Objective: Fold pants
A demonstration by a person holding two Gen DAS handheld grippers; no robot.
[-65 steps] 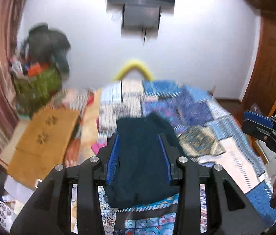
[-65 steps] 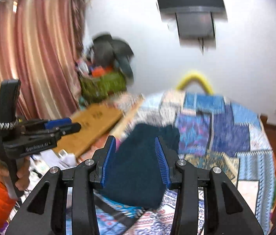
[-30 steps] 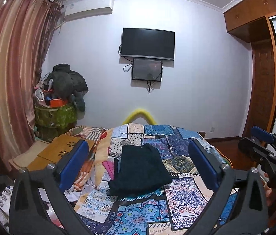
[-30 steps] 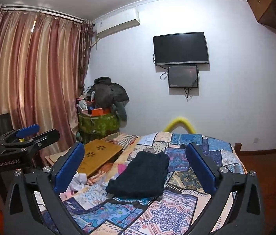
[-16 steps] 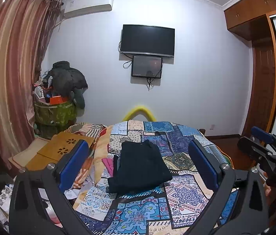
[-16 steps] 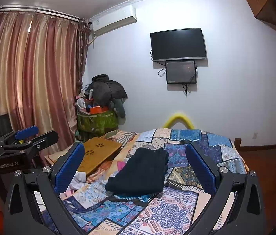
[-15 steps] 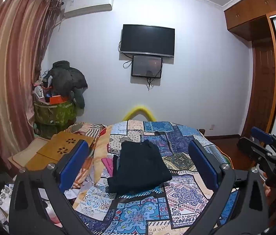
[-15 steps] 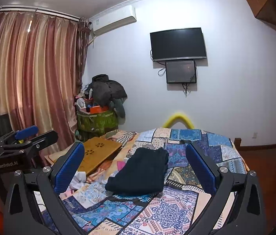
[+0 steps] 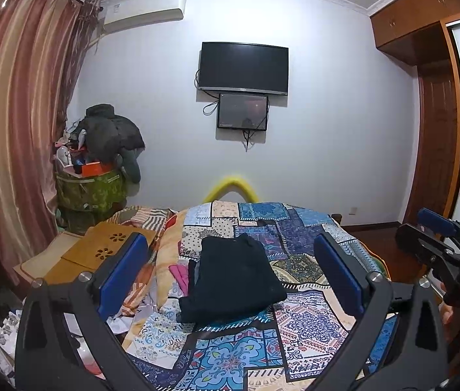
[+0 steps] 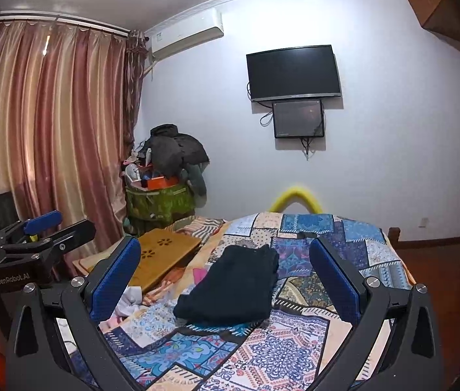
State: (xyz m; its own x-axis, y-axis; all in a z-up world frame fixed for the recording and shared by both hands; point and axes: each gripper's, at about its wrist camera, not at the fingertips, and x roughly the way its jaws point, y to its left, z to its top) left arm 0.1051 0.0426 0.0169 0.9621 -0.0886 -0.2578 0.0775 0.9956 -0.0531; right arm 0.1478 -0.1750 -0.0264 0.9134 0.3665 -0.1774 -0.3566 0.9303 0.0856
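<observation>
Pants lie folded, dark, on my quilt; left gripper and right gripper gape wide, empty, above it.

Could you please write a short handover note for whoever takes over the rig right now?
Left gripper: open, empty, held back from the bed.
Right gripper: open, empty, also clear of it.
Pants: a folded dark bundle lying on the patchwork quilt.
Done: the fold looks complete, and nothing is gripped.
Left: probably nothing; at most tidy the edges.
</observation>
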